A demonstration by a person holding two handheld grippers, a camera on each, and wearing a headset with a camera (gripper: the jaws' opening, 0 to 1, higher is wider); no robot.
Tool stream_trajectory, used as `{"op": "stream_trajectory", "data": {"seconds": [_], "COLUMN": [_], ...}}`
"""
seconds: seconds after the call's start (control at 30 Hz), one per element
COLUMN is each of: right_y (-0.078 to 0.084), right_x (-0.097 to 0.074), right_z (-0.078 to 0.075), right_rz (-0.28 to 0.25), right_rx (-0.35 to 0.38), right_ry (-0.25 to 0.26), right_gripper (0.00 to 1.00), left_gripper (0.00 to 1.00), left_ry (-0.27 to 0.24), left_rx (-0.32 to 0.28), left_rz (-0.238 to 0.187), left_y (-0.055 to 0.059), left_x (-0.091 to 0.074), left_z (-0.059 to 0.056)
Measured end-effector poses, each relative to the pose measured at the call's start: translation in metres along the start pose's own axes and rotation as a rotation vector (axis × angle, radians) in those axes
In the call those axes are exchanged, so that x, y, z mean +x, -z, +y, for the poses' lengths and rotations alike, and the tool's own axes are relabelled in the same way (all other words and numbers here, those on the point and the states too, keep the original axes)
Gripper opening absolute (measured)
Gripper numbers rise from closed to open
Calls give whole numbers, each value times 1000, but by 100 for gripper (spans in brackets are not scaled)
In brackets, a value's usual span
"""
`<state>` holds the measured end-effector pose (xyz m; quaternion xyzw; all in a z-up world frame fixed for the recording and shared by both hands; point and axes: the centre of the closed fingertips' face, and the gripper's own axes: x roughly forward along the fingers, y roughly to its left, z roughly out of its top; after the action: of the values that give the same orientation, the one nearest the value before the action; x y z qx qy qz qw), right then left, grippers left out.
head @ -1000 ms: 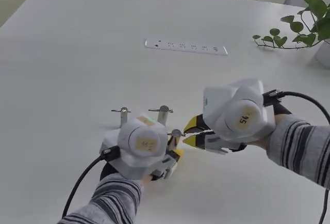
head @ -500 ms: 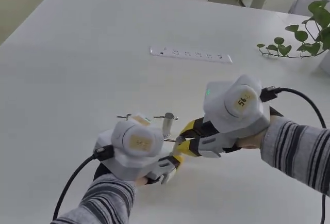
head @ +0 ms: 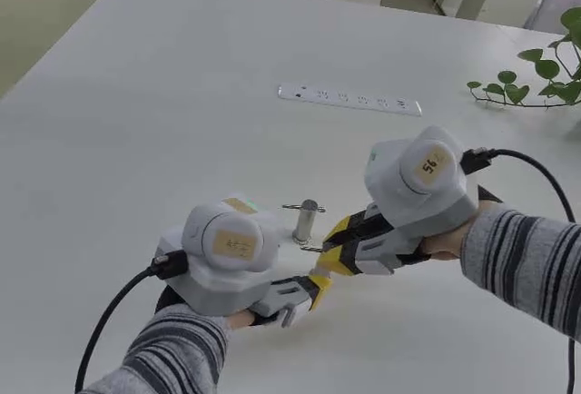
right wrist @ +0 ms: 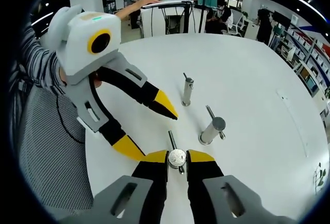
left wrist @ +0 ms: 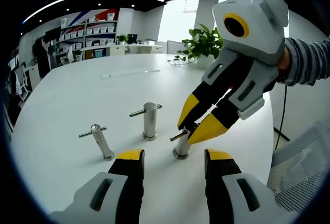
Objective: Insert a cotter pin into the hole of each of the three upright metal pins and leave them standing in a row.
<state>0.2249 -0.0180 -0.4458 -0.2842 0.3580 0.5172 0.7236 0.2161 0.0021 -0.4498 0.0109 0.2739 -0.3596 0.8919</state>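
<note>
Silver steel pin (left wrist: 181, 150) upright; wire cotter pin (left wrist: 177, 136) horizontal through it, nipped by right gripper (left wrist: 185, 132); left gripper (left wrist: 174, 155) spread.

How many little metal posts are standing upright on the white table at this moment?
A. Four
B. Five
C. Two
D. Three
D: the left gripper view shows three, namely the far-left pin, the middle pin and the nearest pin, where the right gripper has its tips closed on a cotter pin.
</note>
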Motion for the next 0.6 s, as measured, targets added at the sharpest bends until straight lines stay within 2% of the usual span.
{"op": "stream_trajectory", "data": {"seconds": [0.13, 0.23, 0.3, 0.47, 0.6], "right_y": [4, 5, 5, 6, 8], "right_x": [-3, -7, -11, -18, -22], "right_z": [-2, -5, -10, -24, -32], "right_rz": [12, 16, 16, 19, 28], "right_rx": [-3, -13, -17, -21, -28], "right_ry": [-17, -16, -15, -3, -1], "right_gripper": [8, 8, 8, 8, 8], "left_gripper": [46, 48, 49, 57, 61], "left_ry": [-19, -34, -37, -59, -62], "left_rx": [18, 9, -15, -12, -12], "left_rz": [-6, -23, -43, -70, -86], "left_y": [-2, -3, -6, -13, -15], "left_x": [-8, -17, -20, -28, -38], "left_z": [4, 9, 13, 23, 26]}}
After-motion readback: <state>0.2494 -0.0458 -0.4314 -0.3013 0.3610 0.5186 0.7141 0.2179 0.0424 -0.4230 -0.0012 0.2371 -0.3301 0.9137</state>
